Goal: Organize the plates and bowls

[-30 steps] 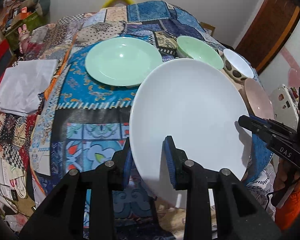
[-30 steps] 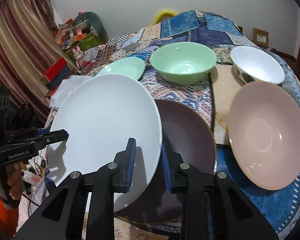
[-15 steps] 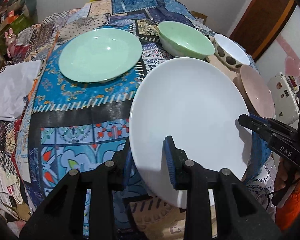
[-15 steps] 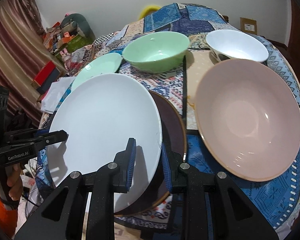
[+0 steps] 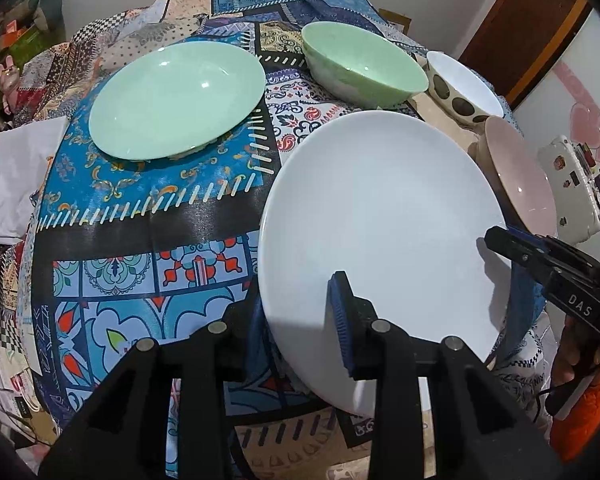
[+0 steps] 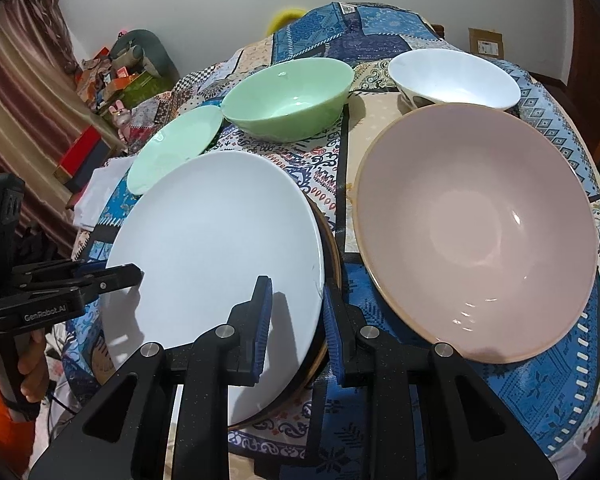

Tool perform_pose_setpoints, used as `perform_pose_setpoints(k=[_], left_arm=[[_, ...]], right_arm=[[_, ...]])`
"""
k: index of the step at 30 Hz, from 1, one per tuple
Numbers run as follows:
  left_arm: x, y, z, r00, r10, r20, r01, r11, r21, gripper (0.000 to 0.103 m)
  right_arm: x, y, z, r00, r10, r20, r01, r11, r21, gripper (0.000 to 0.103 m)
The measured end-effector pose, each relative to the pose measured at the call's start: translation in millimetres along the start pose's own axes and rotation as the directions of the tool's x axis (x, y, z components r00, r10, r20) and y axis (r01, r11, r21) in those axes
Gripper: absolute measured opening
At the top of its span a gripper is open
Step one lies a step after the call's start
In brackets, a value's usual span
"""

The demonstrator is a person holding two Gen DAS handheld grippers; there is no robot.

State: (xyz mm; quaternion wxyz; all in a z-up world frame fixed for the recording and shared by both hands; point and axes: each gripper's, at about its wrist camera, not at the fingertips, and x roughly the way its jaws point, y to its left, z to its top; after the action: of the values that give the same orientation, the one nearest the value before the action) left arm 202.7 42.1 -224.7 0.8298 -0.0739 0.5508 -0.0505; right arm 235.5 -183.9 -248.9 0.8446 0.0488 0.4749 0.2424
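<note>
Plates numbered three: white plate (image 5: pixel 380 216), pinched at opposite rims by left claw (image 5: pixel 296 316) and right claw (image 6: pixel 294 320), brown plate (image 6: pixel 329 256), green plate (image 5: pixel 176 100); bowls, three.

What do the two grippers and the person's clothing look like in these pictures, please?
Both grippers are matte black plastic with silver pivot pins and ribbed blue pads. The left gripper reads "GenRobot.AI" in white on its side; the right gripper reads "DAS". A thin black cable trails by the right one. The person wears an orange sleeve.
</note>
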Motion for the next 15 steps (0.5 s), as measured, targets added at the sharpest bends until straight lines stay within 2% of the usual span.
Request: perform_pose_setpoints(k=[4, 10, 15], left_arm=[[5, -1, 0, 1.0, 0.002, -0.011, -0.002, 1.0, -0.004, 0.033], [11, -6, -1, 0.999, 0.042, -0.01, -0.042, 0.999, 0.019, 0.032], [11, -4, -1, 1.0, 0.027, -0.013, -0.027, 1.0, 0.011, 0.032]], right_arm=[[-1, 2, 0, 1.0, -0.018, 0.004, 0.018, 1.0, -0.016, 0.023], [-1, 2, 0, 1.0, -0.025, 0.004, 0.025, 0.999, -0.02, 0.023], [-1, 4, -2, 0.999, -0.048, 0.011, 0.048, 0.998, -0.044, 0.023]])
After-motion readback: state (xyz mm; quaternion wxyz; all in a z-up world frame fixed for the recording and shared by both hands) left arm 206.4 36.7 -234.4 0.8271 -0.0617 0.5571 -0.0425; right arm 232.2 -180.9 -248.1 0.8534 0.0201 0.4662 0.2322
